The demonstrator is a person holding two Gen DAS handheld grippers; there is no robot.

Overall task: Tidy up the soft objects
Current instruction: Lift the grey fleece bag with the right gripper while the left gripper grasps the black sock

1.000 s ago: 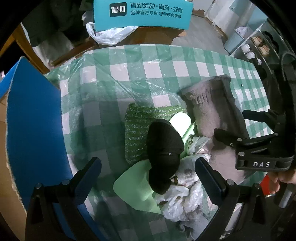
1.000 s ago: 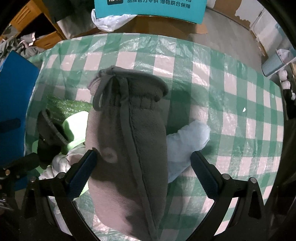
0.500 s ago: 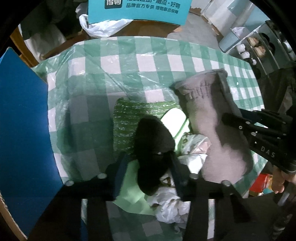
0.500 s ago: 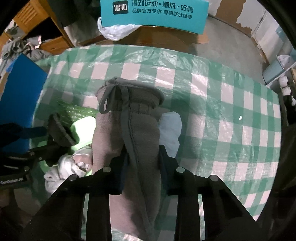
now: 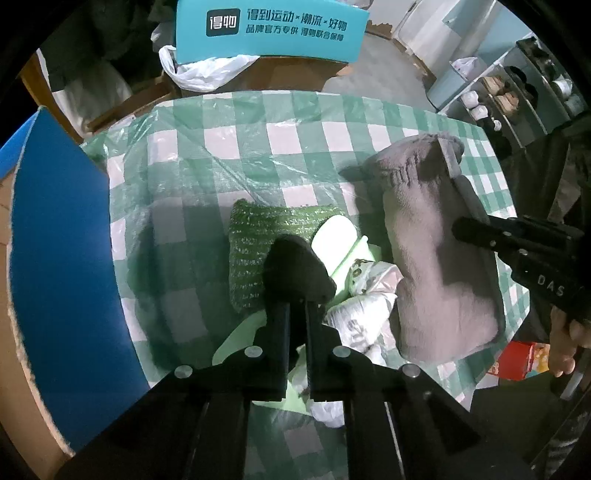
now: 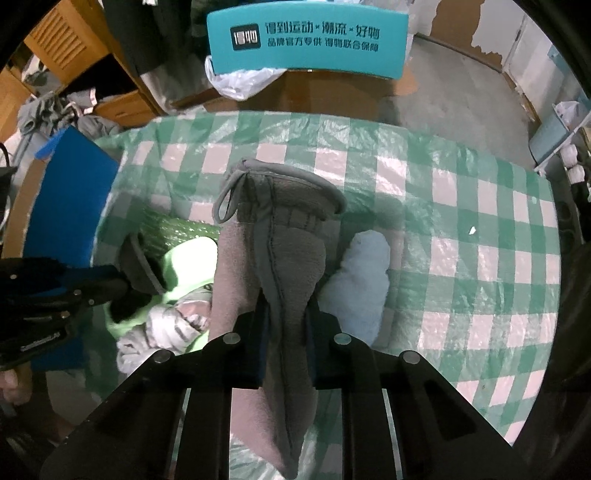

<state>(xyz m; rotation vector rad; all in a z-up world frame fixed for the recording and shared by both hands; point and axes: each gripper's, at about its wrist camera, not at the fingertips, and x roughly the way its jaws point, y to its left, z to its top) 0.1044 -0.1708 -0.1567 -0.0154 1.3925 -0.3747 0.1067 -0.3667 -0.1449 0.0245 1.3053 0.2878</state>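
Observation:
My left gripper (image 5: 297, 306) is shut on a black soft cloth piece (image 5: 295, 269), held over a pile on the green-checked table (image 5: 221, 155). The pile has a green knitted cloth (image 5: 251, 236), a pale green item (image 5: 332, 240) and a white patterned cloth (image 5: 354, 314). My right gripper (image 6: 286, 314) is shut on a grey fleece mitten-like pouch (image 6: 280, 236), which also shows in the left wrist view (image 5: 432, 258). A light blue fluffy piece (image 6: 362, 280) lies just right of the pouch. The left gripper also shows in the right wrist view (image 6: 110, 284).
A blue board (image 5: 55, 258) stands along the table's left side. A teal box with white lettering (image 5: 273, 26) and a white plastic bag (image 5: 207, 74) sit beyond the far edge. A red carton (image 5: 517, 362) lies by the right edge. Shelves (image 5: 517, 85) stand far right.
Both grippers went from open to shut: the left closed on the black cloth piece, the right closed on the grey pouch. Both items now sit raised off the pile.

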